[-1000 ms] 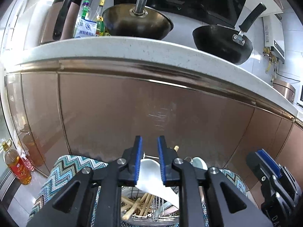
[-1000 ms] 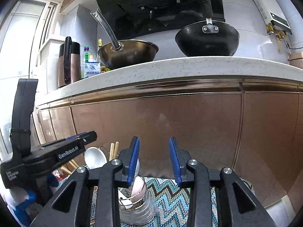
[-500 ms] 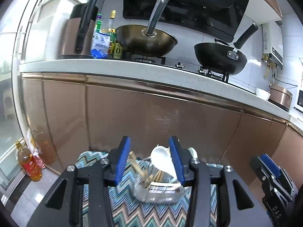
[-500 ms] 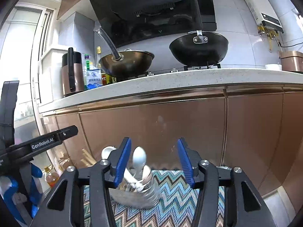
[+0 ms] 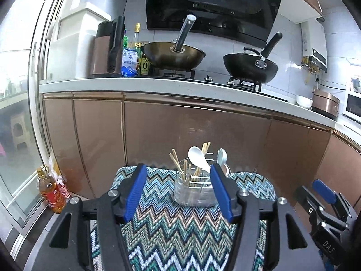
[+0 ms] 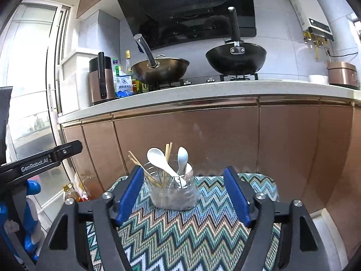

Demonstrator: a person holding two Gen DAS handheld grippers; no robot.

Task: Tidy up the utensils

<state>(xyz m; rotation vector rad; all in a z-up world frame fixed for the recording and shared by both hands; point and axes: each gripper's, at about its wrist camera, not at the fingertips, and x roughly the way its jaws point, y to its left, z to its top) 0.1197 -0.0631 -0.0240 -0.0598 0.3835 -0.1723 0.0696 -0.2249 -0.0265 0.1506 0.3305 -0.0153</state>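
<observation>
Both opening wide and holding nothing, left gripper (image 5: 178,190) and right gripper (image 6: 183,194), facing jar (image 6: 172,194) standing on zigzag mat (image 6: 180,232), crowded with smooth, likely slippery, breakable spoons (image 6: 161,161) and light stiff chopsticks (image 6: 168,158), probably best pinched mid-handle.

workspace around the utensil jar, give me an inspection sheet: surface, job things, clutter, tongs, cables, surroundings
surface: zigzag cloth covers the low table; bare of loose utensils where visible
job's things: clear jar upright on the cloth, holding two white spoons and wooden chopsticks
clutter: oil bottle on the floor by the window
tongs: left tongs and right tongs both opening, nothing between the pads, both short of the jar
cables: one cord on the wall by the water heater
surroundings: copper cabinet fronts, counter with two woks, kettle, condiment bottles, rice cooker
</observation>
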